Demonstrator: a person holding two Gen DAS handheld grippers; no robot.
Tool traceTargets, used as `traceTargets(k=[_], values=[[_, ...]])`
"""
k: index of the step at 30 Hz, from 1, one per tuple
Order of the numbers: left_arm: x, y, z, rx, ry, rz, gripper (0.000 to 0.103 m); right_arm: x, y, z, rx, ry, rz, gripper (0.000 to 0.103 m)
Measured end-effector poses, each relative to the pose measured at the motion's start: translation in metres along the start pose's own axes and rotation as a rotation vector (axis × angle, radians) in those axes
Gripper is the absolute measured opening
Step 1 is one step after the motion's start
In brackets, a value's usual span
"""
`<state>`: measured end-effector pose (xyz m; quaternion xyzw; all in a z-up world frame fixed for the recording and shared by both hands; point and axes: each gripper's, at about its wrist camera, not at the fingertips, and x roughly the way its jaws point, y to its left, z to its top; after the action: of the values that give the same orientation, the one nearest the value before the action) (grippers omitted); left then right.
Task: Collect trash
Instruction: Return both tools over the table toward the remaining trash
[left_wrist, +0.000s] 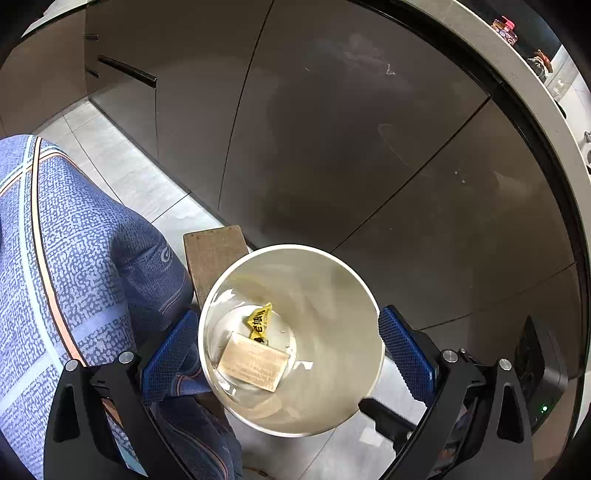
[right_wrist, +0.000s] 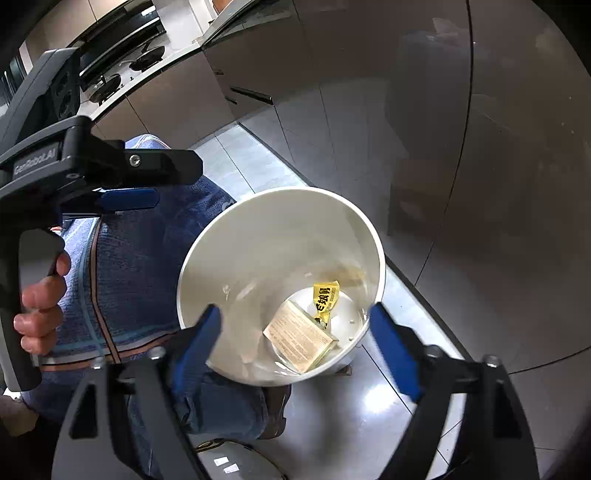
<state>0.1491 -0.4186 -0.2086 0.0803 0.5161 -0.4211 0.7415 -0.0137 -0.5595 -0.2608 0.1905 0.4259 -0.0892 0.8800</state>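
A white round bin (left_wrist: 332, 295) stands on the tiled floor, seen from above. At its bottom lie a tan cardboard box (left_wrist: 255, 363) and a crumpled yellow wrapper (left_wrist: 260, 319). My left gripper (left_wrist: 288, 354) hovers over the bin, open, its blue pads to either side of the rim and nothing between them. In the right wrist view the same bin (right_wrist: 258, 229) holds the box (right_wrist: 299, 334) and the wrapper (right_wrist: 325, 299). My right gripper (right_wrist: 295, 343) is open above the near rim and holds nothing.
A person's leg in blue patterned cloth (left_wrist: 74, 258) is close on the bin's left. A hand (right_wrist: 40, 302) holds the left tool's handle. A brown board (left_wrist: 214, 258) lies behind the bin. Grey cabinet fronts (left_wrist: 332, 147) rise right behind it. A stove (right_wrist: 110, 81) sits far left.
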Motion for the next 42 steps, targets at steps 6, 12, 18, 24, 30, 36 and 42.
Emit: traceTargets(k=[6,12,18,24,30,36,42], values=[[-0.022,-0.008,0.001,0.013,-0.045,-0.004,0.094,-0.016,0.000,-0.002,-0.003,-0.021,0.009,0.096],[-0.075,-0.009,-0.003,0.037,-0.157,0.018,0.095,-0.046,0.017,0.011,-0.015,-0.093,0.025,0.099],[-0.138,0.024,-0.024,-0.058,-0.247,0.078,0.095,-0.071,0.050,0.018,-0.057,-0.137,0.068,0.100],[-0.189,0.063,-0.057,-0.140,-0.292,0.201,0.095,-0.086,0.097,0.024,-0.126,-0.156,0.128,0.100],[-0.239,0.104,-0.102,-0.226,-0.305,0.357,0.095,-0.095,0.149,0.027,-0.194,-0.158,0.189,0.100],[-0.281,0.156,-0.150,-0.330,-0.314,0.433,0.095,-0.092,0.204,0.031,-0.256,-0.140,0.241,0.099],[-0.311,0.201,-0.182,-0.449,-0.352,0.430,0.095,-0.076,0.249,0.036,-0.302,-0.113,0.269,0.088]])
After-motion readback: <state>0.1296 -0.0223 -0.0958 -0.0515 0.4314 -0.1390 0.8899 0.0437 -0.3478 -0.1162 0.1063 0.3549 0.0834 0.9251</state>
